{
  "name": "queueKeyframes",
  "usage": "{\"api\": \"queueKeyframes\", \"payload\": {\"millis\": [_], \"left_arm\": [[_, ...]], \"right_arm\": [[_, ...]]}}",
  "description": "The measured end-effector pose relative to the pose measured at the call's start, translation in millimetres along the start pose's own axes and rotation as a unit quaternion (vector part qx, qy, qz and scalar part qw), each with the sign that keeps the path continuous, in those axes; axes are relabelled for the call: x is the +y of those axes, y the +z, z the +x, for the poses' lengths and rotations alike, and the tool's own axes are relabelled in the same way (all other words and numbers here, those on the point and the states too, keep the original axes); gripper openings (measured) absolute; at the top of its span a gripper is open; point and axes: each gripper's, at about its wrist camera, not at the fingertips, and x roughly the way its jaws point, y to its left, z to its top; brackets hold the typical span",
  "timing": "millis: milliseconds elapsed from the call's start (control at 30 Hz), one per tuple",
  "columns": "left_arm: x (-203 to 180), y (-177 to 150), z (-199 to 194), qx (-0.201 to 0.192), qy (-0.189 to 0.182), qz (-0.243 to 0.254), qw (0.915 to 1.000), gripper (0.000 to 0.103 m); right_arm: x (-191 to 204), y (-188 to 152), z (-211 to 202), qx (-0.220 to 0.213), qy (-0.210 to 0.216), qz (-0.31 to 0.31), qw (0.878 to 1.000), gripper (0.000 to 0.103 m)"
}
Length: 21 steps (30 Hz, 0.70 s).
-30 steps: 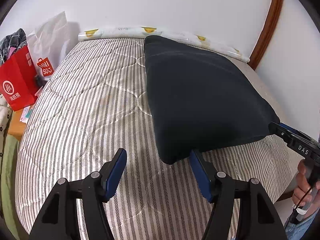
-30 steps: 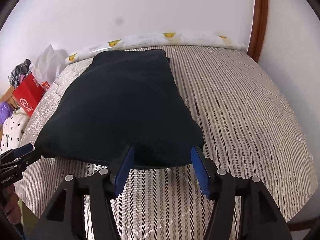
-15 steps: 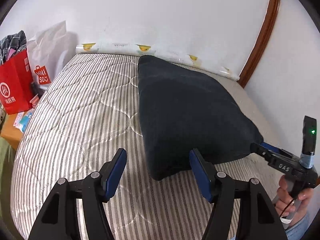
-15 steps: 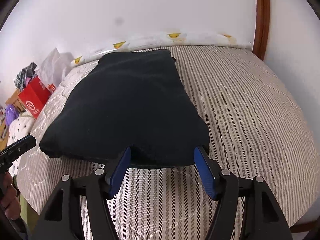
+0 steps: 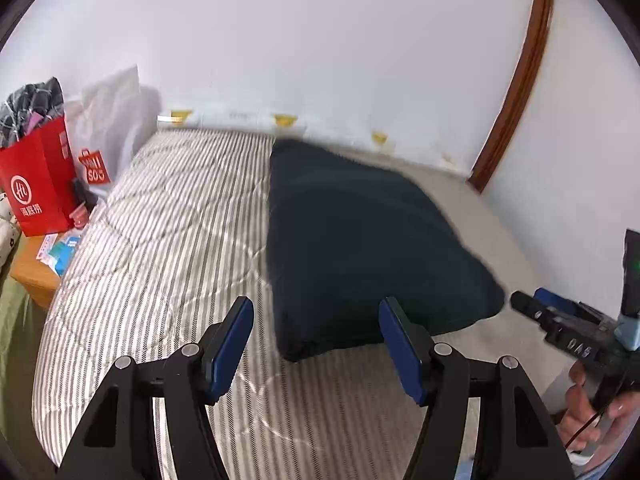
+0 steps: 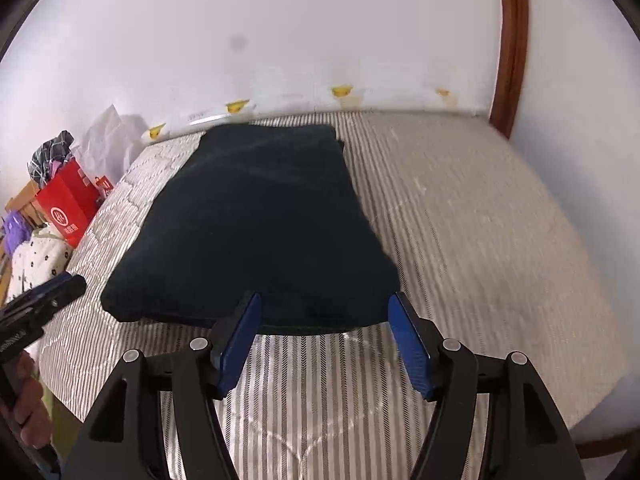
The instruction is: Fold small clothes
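A dark navy folded garment [image 5: 360, 248] lies flat on the striped mattress [image 5: 168, 240]; it also shows in the right wrist view [image 6: 260, 232]. My left gripper [image 5: 316, 312] is open and empty, just short of the garment's near left corner. My right gripper [image 6: 326, 312] is open and empty at the garment's near edge, above the mattress [image 6: 480, 240]. The right gripper also shows at the right edge of the left wrist view [image 5: 560, 316], and the left gripper at the left edge of the right wrist view [image 6: 48, 292].
A red paper bag [image 5: 36, 184] and a white plastic bag [image 5: 112, 120] stand left of the bed on a wooden stand [image 5: 32, 276]. A white wall runs behind the bed, with a brown wooden frame [image 5: 516, 80] at the right.
Both grippers have pulled back and up from the garment, which now looks smaller and farther away. Both stay open. The garment has not moved.
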Motion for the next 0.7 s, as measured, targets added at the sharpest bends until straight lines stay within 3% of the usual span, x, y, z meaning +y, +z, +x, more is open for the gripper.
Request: {"api": "queueKeyframes", "payload": {"millis": [100,267,467,700], "left_arm": [[-10,2,-27,-0.018,0.011,0.003,0.9998,0.069],[-24,-3,-71,-0.053,0.022,0.013,0.9983,0.077],[-37,-15,-104,-0.072,0.052,0.03,0.9956,0.082],[-42,-22,-124,-0.078,0.076,0.035,0.9934,0.087]], "right_arm": [[9,0,-28,-0.017,-0.011,-0.01,1.0,0.065],[18,-8,-76,-0.051,-0.034,-0.017,0.998,0.085],[17,-20,-110,-0.073,-0.027,-0.017,0.997,0.099],[2,-32,-130,-0.081,-0.043,0.003,0.996,0.102]]}}
